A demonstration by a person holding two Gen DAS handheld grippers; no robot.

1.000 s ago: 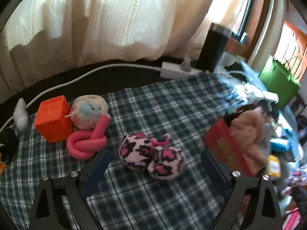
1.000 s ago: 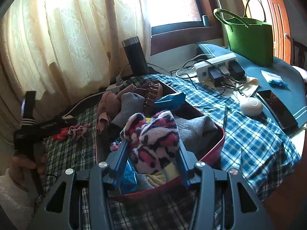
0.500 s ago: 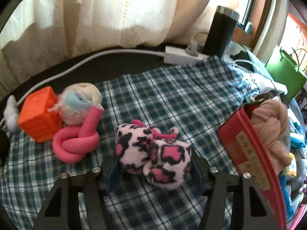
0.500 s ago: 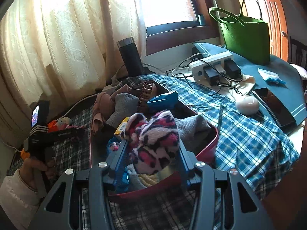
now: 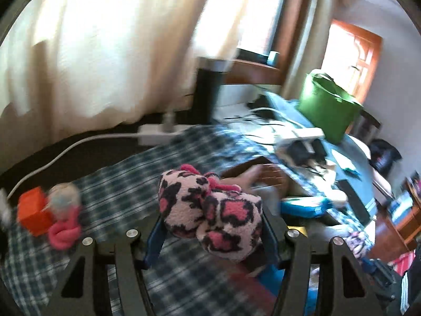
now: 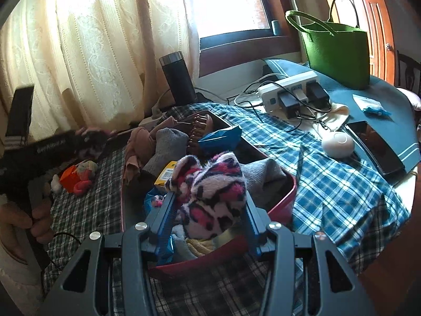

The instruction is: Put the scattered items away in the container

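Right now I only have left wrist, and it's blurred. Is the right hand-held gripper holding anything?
Observer: Yes, the right hand-held gripper is shut on a pink leopard sock above the red container.
Operator: Room in there?
Observer: Tight: grey socks, a brown hair claw and a blue packet fill the far half.
Operator: Where's my left one?
Observer: The left hand-held gripper, jaws just closed on the leopard bundle, looks left of the container's rim, not over it.
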